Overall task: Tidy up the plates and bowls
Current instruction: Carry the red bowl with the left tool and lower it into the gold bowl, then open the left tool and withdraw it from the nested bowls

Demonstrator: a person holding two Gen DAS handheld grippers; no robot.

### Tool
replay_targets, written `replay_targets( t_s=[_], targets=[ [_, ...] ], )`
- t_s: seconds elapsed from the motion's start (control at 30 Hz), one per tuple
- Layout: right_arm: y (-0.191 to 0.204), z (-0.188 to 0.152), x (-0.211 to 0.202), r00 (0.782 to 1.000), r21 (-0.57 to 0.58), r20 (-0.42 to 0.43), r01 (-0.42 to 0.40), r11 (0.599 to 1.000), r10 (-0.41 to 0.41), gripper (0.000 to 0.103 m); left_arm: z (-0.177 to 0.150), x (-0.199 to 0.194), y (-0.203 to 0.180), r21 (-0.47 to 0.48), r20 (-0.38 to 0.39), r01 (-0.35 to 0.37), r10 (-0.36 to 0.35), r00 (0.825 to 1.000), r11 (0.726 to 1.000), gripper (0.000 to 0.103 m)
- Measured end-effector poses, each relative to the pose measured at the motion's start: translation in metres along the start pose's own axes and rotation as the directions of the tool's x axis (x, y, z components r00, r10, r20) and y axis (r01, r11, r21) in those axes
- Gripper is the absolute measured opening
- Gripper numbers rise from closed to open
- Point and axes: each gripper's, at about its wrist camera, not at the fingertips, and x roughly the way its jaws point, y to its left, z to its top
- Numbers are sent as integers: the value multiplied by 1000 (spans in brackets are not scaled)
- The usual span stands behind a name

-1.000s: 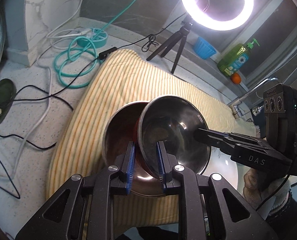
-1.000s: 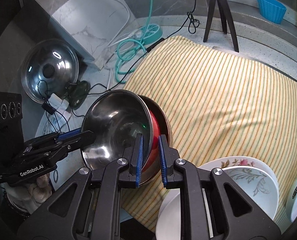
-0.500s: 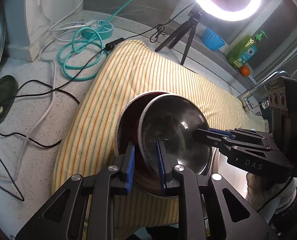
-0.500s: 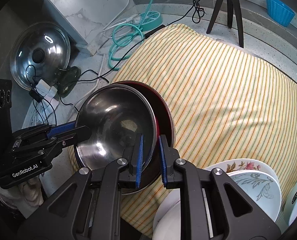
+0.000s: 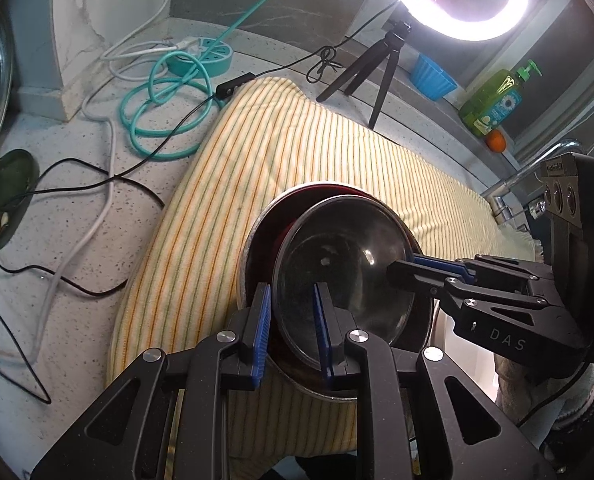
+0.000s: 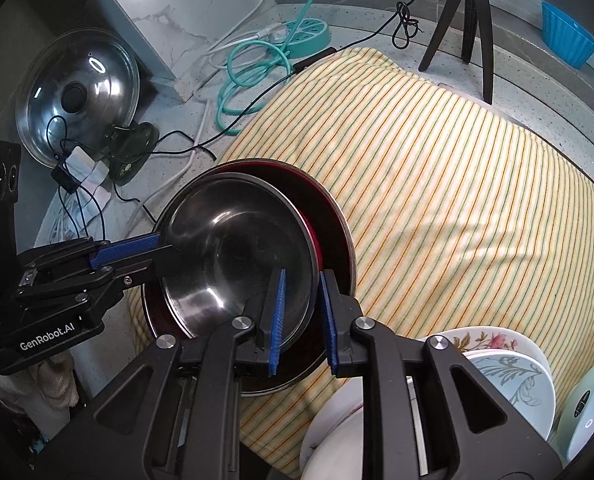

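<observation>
A small steel bowl [image 5: 345, 272] [image 6: 237, 256] sits tilted inside a larger steel bowl with a red lining [image 5: 257, 252] [image 6: 333, 224] on a yellow striped cloth [image 5: 237, 168] [image 6: 457, 200]. My left gripper [image 5: 291, 320] straddles the small bowl's near rim, its jaws spread a little wider than the rim. My right gripper [image 6: 301, 304] straddles the opposite rim the same way, with a gap at each pad. Each gripper also shows in the other view, the right one [image 5: 401, 268] and the left one [image 6: 165, 248].
White flowered plates and bowls [image 6: 505, 364] stand at the cloth's near right. A pot lid [image 6: 77, 96], cables and a teal hose [image 5: 165, 108] lie on the speckled counter at the left. A ring light on a tripod [image 5: 381, 72], blue cup [image 5: 433, 76] and soap bottle [image 5: 493, 100] stand behind.
The small bowl has been lowered and laid flatter into the red-lined bowl. Both grippers' jaws have widened around its rim.
</observation>
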Motion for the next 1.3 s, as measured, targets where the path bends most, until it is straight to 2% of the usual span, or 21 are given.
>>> replay_targets(
  t_s=[0.13,0.27,0.33,0.5,0.77,0.83,0.97,1.1,1.3],
  targets=[
    [0,1,-1,1000,-4,4,0,1000,0,23,1,-1,-1,5,5,-5,5,1000,1000,19],
    [-1,0,-5,1000,2,18,-19,1000,19,38,2,-2,-2,4,9,-5,5,1000,1000,19],
    [1,0,-8,999,1,26,-23,1000,23,40,2,-4,-1,-2,13,-3,3,1000,1000,19],
    [1,0,-10,999,1,26,-44,999,44,41,4,-9,-3,-2,28,6,-6,1000,1000,19],
    [-8,-8,-34,994,37,92,-68,997,64,41,6,-18,-13,6,57,22,-22,998,1000,19],
    [-12,-12,-43,992,44,113,-65,997,60,42,7,-22,-19,16,68,34,-35,997,999,19],
    [-25,-23,-65,985,68,169,-45,997,33,62,10,-28,-36,42,90,61,-65,994,997,20],
    [-48,-37,-87,978,109,207,-12,994,-11,65,11,-27,-56,77,91,91,-98,991,993,32],
    [-91,-63,-116,967,215,240,28,976,-80,69,11,-19,-91,131,72,141,-151,986,981,32]
  ],
)
